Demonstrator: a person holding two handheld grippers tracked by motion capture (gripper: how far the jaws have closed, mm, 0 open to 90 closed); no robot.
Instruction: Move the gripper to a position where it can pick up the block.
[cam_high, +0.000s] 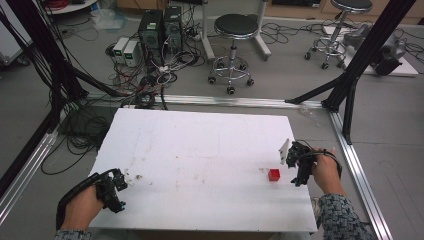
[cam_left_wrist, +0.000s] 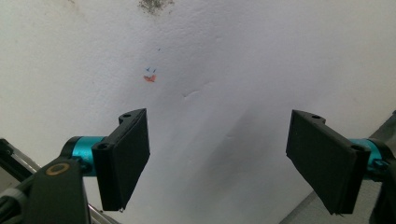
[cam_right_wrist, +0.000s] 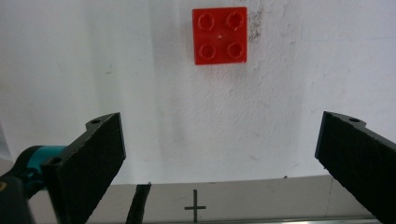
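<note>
Surface: white board (cam_high: 200, 150), stained.
Red brick (cam_right_wrist: 219, 36): ahead of right gripper (cam_right_wrist: 219, 154), probably centred (square, no long axis).
Jaws: both grippers wide apart, empty; left gripper (cam_left_wrist: 217, 158) far off.

1. One red four-stud brick (cam_high: 274, 174) (cam_right_wrist: 220, 36) is counted on one white table (cam_high: 200, 150).
2. Two grippers are counted: left gripper (cam_high: 121, 191) (cam_left_wrist: 217, 163), right gripper (cam_high: 299, 167) (cam_right_wrist: 219, 158).
3. Two round stools (cam_high: 235, 26) are counted behind.
</note>
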